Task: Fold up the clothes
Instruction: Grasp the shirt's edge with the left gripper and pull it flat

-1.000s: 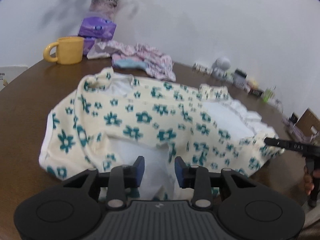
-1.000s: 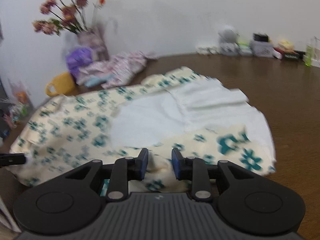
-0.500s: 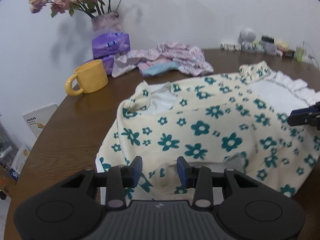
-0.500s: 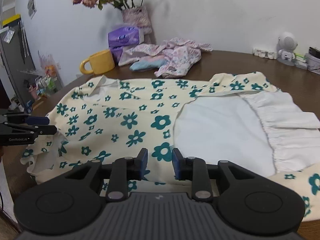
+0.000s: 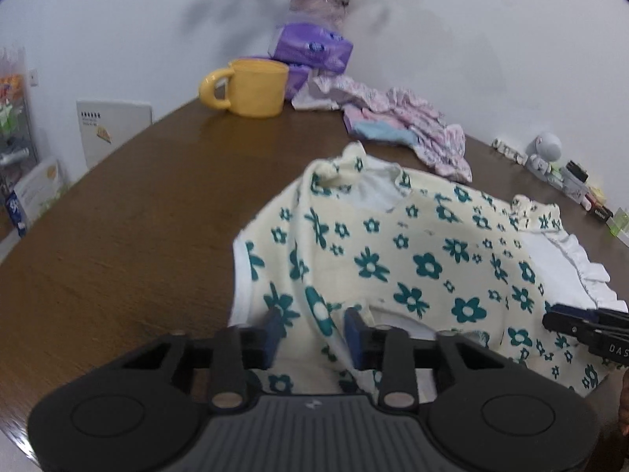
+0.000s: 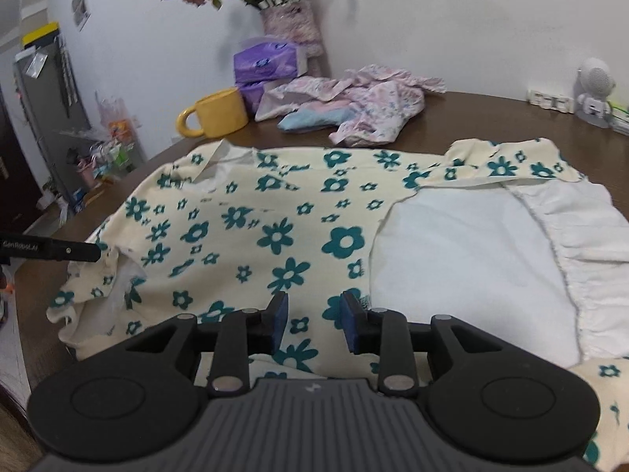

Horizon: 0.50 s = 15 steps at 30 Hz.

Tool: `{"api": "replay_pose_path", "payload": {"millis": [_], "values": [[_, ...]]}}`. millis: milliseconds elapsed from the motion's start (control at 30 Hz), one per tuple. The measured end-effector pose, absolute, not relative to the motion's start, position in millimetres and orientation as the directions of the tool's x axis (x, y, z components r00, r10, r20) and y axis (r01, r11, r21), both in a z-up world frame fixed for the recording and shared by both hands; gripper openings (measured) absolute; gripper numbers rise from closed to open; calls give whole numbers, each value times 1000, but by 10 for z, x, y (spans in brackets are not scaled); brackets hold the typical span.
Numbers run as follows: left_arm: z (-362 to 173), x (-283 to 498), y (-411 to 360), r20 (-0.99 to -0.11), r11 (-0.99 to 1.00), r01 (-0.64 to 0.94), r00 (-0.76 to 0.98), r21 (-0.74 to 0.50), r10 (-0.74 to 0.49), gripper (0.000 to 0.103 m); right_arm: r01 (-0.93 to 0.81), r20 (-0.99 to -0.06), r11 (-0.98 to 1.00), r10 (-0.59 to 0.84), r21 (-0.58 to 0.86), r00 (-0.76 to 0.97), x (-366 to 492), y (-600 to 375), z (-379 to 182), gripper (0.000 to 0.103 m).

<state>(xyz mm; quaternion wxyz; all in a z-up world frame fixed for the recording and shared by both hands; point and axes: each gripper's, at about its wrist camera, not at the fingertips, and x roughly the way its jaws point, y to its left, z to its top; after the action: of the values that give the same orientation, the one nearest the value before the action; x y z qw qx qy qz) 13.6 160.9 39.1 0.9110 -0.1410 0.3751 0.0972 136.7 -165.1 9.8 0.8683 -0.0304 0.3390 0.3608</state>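
Two grippers work one garment: a cream dress (image 6: 275, 212) printed with teal flowers, spread across the brown wooden worktop (image 5: 137, 212). Half a second ago its near hem was lifted toward both cameras; now more of the cloth lies flat, and the left-wrist view has swung so that the bare worktop fills its 9 o'clock side. The judgement is that one fold has been laid over the body and the edges are being settled before the next.

The left gripper (image 5: 312, 328) has its fingers narrowly parted with a raised ridge of printed cloth between the blue pads; whether they pinch it cannot be told. The right gripper (image 6: 314, 320) has its fingers parted, hovering over flat cloth and holding nothing that shows. Each gripper's black tip appears at the edge of the other's view, at the garment's opposite ends.

The dress is a soft knit that creases in shallow ridges; its white lining (image 6: 464, 244) is turned outward at 3 o'clock in the right-wrist view and ends in a gathered ruffle (image 6: 585, 244).

At 12 o'clock, well apart from the dress, are a crumpled pink garment (image 6: 373, 106), a glossy yellow mug (image 6: 216, 114), purple tissue packs (image 6: 267, 65) and a vase of dried flowers (image 6: 291, 23).
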Motion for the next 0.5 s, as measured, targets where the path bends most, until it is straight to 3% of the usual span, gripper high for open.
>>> {"api": "replay_pose_path", "payload": {"millis": [67,100,267,400,500], "values": [[380,158,1576,-719,948,-276,690,-159,80,4,-658,-610,731,608,182,508,1361,-1634,81,30],[385,164,1555,-722,952,-271,686,-140,90,2,-661,-608,729,609,178,509,1354,-1633,76,30],[415,158,1474,-737,970,-242,659,-16,152,2,-673,-602,724,607,150,519,1324,-1624,59,30],[415,172,1480,-744,973,-232,649,8,160,3,-675,-599,723,607,144,523,1329,-1632,49,30],[433,152,1516,-737,966,-251,663,-53,132,17,-675,-596,724,607,142,525,1330,-1633,42,32]]}}
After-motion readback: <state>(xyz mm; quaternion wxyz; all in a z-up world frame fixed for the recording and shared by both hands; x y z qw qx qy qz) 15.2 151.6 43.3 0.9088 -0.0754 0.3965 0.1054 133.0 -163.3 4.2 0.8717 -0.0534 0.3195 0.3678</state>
